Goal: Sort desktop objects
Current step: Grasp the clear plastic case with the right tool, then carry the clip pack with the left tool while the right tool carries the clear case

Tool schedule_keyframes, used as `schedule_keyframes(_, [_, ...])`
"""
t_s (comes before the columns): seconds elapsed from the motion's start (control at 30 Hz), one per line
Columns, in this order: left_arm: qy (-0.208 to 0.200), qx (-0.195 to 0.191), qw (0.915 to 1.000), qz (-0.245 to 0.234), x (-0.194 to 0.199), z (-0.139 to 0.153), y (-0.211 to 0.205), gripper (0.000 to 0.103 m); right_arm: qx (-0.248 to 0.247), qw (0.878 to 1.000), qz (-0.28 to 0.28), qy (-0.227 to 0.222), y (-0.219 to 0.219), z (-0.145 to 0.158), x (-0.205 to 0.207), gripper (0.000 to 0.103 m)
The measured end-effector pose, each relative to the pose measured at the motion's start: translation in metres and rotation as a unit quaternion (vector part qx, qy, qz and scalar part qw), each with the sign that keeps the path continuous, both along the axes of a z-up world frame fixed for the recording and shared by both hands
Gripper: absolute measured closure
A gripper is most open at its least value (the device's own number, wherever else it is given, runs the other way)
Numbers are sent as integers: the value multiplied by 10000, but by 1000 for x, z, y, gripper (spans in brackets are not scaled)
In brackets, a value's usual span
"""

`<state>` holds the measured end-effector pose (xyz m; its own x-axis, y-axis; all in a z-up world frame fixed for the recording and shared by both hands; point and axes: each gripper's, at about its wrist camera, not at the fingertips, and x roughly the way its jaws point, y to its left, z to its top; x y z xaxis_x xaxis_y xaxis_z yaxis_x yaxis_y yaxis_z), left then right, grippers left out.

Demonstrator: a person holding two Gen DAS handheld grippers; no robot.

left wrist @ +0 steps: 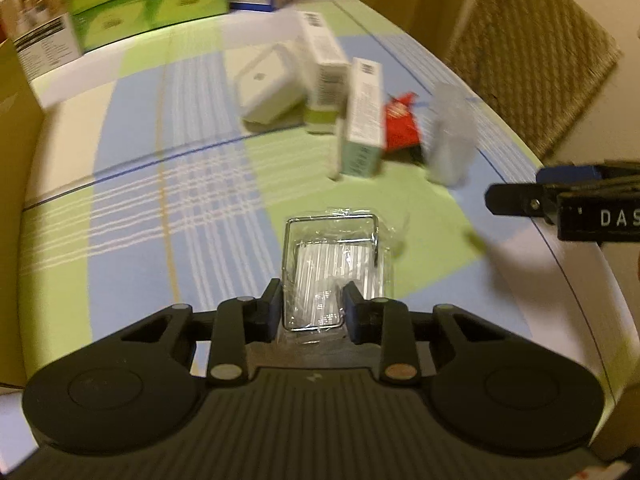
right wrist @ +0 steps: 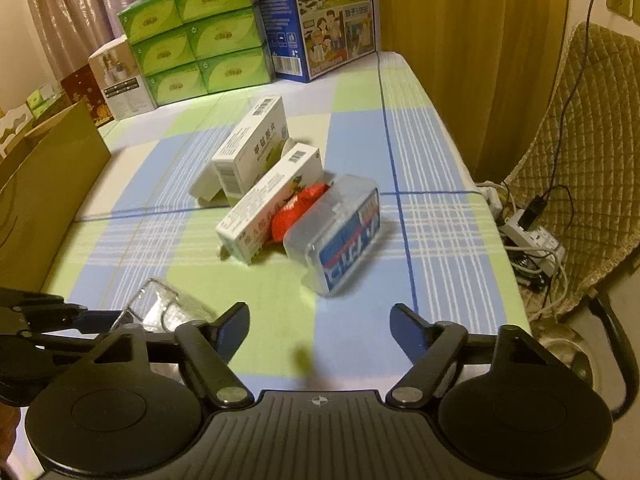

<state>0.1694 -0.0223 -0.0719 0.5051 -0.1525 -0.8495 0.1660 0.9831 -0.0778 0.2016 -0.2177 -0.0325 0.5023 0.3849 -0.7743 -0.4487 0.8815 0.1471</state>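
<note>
Checked tablecloth (right wrist: 440, 216) in pale green, blue and white, spread over a table. Stacked along the far edge: green tissue boxes (right wrist: 200, 36) and, to their right, a blue milk carton box (right wrist: 320, 20). A brown cardboard box (right wrist: 48, 184) at the left edge; a quilted chair (right wrist: 580, 152) beyond the right edge.

Clustered mid-table, touching or overlapping: two white medicine boxes, one farther (right wrist: 248, 148) and one nearer (right wrist: 272, 200), a red packet (right wrist: 296, 210) wedged between the nearer box and a clear plastic case (right wrist: 340, 232) with a blue label.

Left gripper (left wrist: 312, 308) at near left, pinching a clear plastic packet (left wrist: 336, 264) with a wire frame inside, fingers pressed against both its sides. Packet blurred; contents unclear.

Right gripper (right wrist: 320, 332) near the front edge, fingers spread wide, holding nothing, above bare cloth just short of the plastic case.
</note>
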Motion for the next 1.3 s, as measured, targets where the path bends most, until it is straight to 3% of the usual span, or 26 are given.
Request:
schedule_keyframes(0.27, [-37,-212,9977,650,31,-2,26,77,67,9999,-116,14,26,-7,39,42])
schedule_keyframes(0.57, [-111,-214,9974,684,38,-4,27,77,-367,9989,-278,105,38,-19,67,64])
schedule_keyframes(0.63, [-93,-203,9975,669,36,-4,28,77,-456,9985,-276,100,34,-18,63,74])
schedule_keyframes(1.13, [-19,-212,9989,414,-39,2,21,76,-634,9957,467,479,-10,-10,-28,74])
schedule_keyframes(1.3, [-99,-77,9995,286,-41,3,18,70,-679,9964,338,386,-9,-16,-30,61])
